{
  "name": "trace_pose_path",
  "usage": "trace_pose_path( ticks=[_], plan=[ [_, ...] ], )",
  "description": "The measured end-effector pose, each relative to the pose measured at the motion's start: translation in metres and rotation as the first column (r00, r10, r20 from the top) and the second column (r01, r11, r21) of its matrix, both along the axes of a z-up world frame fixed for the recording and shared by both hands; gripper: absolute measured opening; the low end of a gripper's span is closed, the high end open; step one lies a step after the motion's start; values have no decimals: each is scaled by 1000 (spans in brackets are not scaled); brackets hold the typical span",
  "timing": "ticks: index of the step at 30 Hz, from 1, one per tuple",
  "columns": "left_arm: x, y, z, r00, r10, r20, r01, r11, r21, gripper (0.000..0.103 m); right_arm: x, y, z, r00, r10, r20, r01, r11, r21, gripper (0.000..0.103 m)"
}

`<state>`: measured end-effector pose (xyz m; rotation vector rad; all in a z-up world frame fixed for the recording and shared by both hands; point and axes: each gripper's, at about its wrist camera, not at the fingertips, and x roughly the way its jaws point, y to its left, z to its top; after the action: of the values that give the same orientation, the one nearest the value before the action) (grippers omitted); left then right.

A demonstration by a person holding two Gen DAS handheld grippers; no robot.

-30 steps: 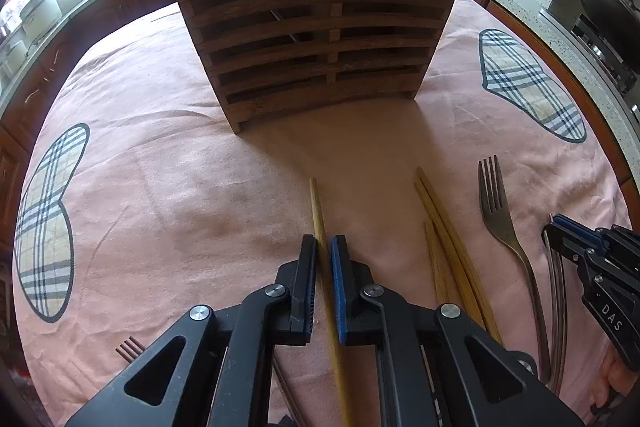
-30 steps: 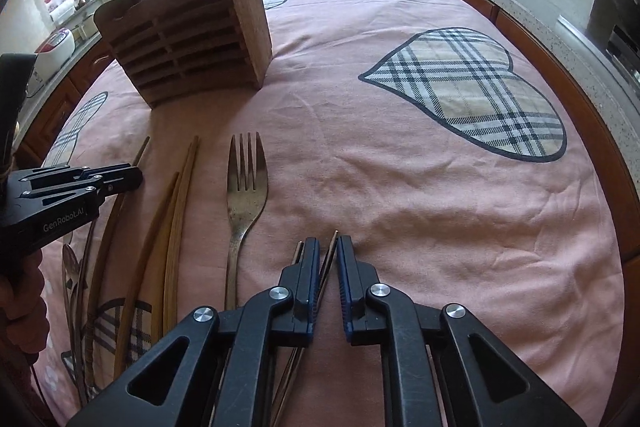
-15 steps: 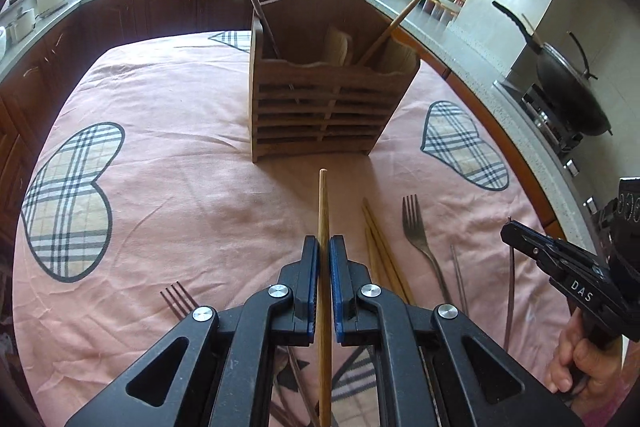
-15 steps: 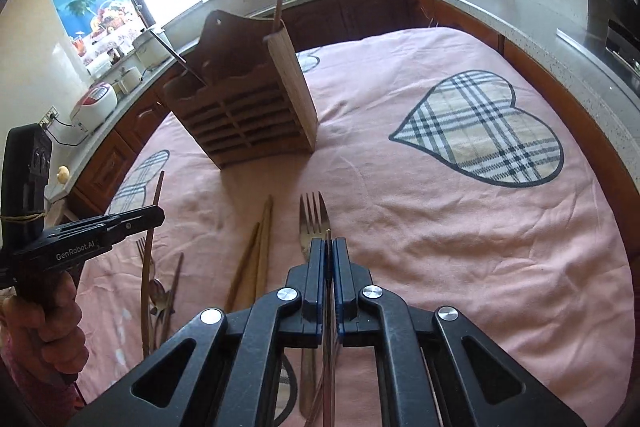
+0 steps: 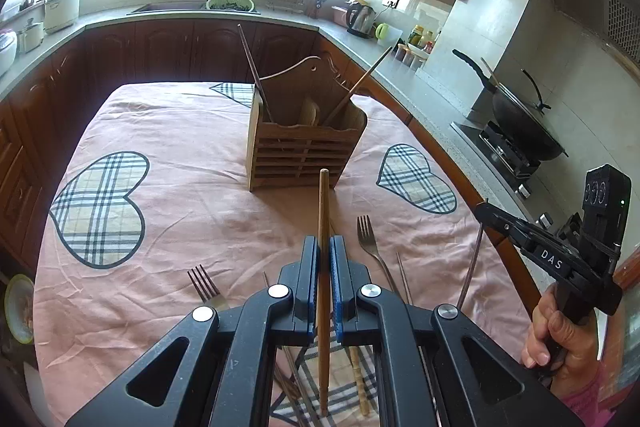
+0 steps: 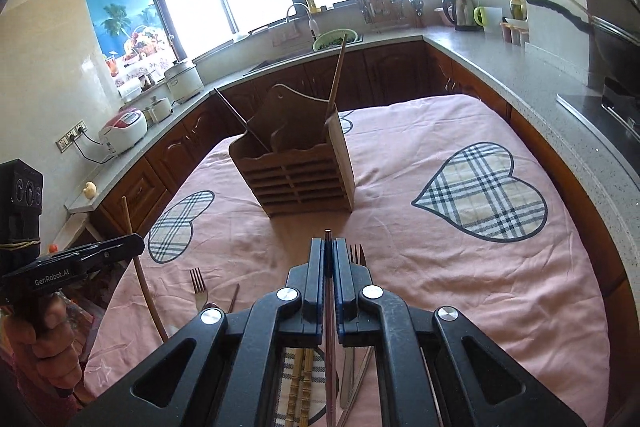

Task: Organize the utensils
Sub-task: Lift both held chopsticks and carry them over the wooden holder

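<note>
Your left tongs are closed on a wooden chopstick, gripped well back from its tip, so a long length sticks out ahead toward the caddy. It is light and stiff but smooth and round, so I expect it could pivot or slide in the pads; keep the squeeze firm and lead tip-first into a compartment.

Your right tongs are closed on a thin dark chopstick, held close to its tip with most of the length trailing behind. It is thinner and probably slicker.

Both are lifted above the bench. More chopsticks and two forks lie on the cloth; take a fork by its narrow handle.
</note>
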<state>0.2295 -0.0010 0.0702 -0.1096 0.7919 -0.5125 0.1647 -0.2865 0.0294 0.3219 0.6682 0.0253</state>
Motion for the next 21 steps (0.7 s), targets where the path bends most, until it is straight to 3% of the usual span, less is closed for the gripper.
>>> trace_pose_path(
  ticks=[9,21],
  plan=[
    [-25,25,21,995,24,93,-17,997,-76,4,-13,7,31,995,-10,99,13,999,-32,4],
    [-26,31,31,961,128,245,-97,986,-134,4,-1,9,59,979,-14,201,23,999,-42,4]
  ],
)
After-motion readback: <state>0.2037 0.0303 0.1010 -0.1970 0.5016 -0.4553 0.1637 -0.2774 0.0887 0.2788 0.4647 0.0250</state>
